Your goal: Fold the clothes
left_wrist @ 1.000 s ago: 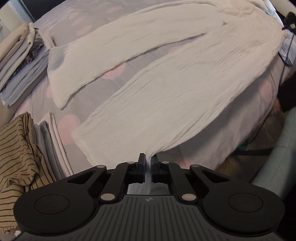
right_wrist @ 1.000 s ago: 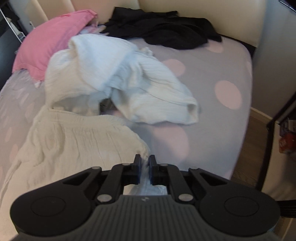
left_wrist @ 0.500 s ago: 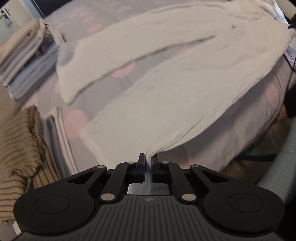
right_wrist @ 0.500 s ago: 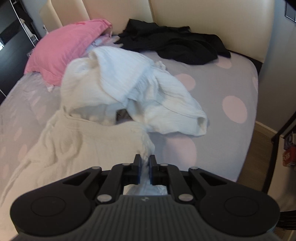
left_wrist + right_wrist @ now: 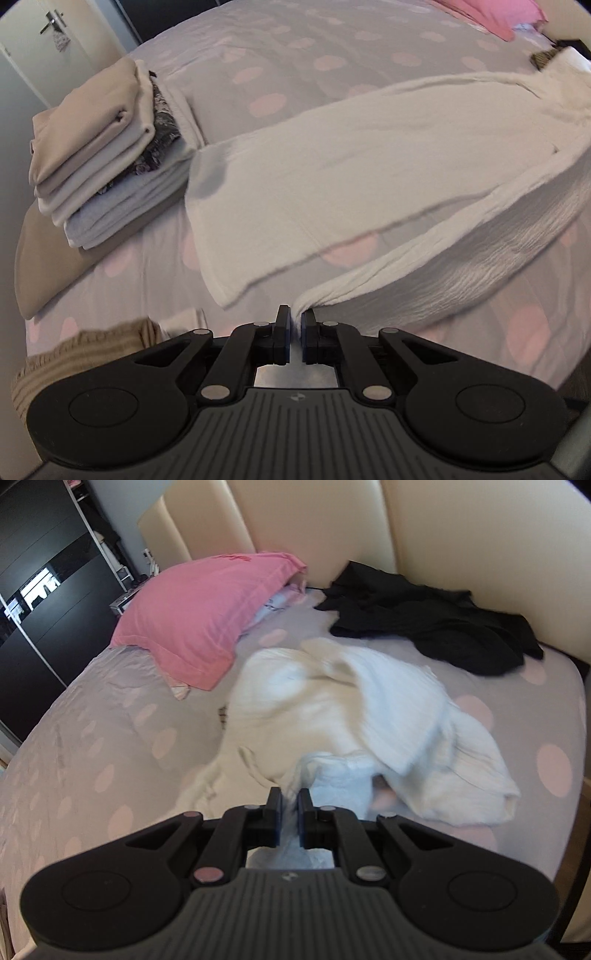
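1. Left wrist view: a bed (image 5: 314,55) under a grey sheet with pink dots fills the room, a pale door at the far left. The white crinkled-cotton trousers (image 5: 332,177) lie spread across the mattress, one leg flat, the other drawn up from its hem.
2. The left gripper (image 5: 293,325) has its fingers (image 5: 282,332) nearly together, pinching that hem.
3. A stack of folded beige and pale-blue clothes (image 5: 107,155) sits at the left of the bed; a tan striped garment (image 5: 81,354) lies near the gripper's left side.
4. Right wrist view: a cream padded headboard (image 5: 443,535) backs the bed, with a pink pillow (image 5: 199,616) and a crumpled black garment (image 5: 436,624).
5. The right gripper (image 5: 289,812) pinches white cloth at the trousers' bunched end; a rumpled white knitted top (image 5: 388,720) lies just beyond.
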